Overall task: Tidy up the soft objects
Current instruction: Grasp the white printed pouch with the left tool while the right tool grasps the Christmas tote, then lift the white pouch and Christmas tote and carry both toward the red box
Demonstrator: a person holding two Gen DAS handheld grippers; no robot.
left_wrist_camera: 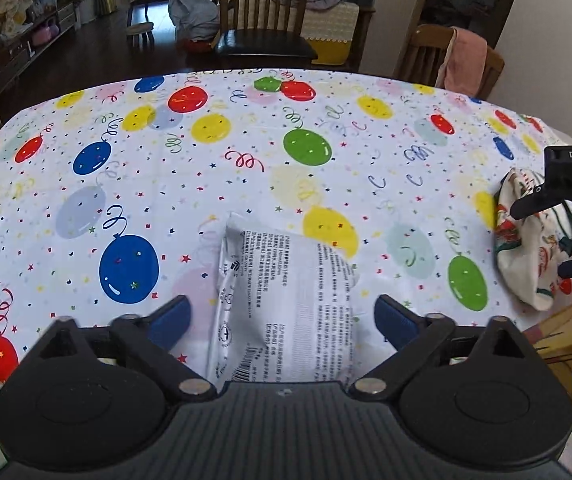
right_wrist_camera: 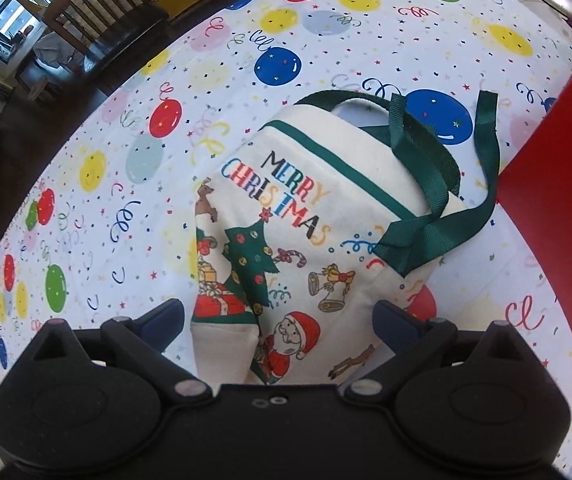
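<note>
- Blue-padded left gripper (left_wrist_camera: 282, 318): jaws wide apart, one pad on each side of white printed packet (left_wrist_camera: 284, 304); pads not touching it, nothing gripped.
- White printed packet: soft plastic pack with black text and a barcode, lying flat on the desk, long axis running away from the camera, near end hidden under the gripper body.
- Blue-padded right gripper (right_wrist_camera: 278, 322): jaws spread wide, pointing steeply down over Christmas tote bag (right_wrist_camera: 286, 224); bag's lower part between the pads, clear gaps on both sides, nothing clamped.
- Christmas tote bag: cream fabric, "MERRY CHRISTMAS" lettering, tree, Santa and reindeer prints; slumped on the desk, mouth toward the far side.
- Green handles (right_wrist_camera: 438, 184): webbing straps, flopped over the bag's upper right part and onto the cloth.
- Left wrist view: same bag at the right edge, well apart from the packet, with the other gripper's black body over it.
- Desk (left_wrist_camera: 166, 200): covered with a white cloth printed with coloured balloons, streamers and confetti.
- Red box (right_wrist_camera: 558, 240): just beside the bag on its right, one corner close to the handles; contact cannot be told.
- Wooden chairs (left_wrist_camera: 262, 16): beyond the far edge of the desk; one at right with pink cloth (left_wrist_camera: 464, 60) draped over its back.
</note>
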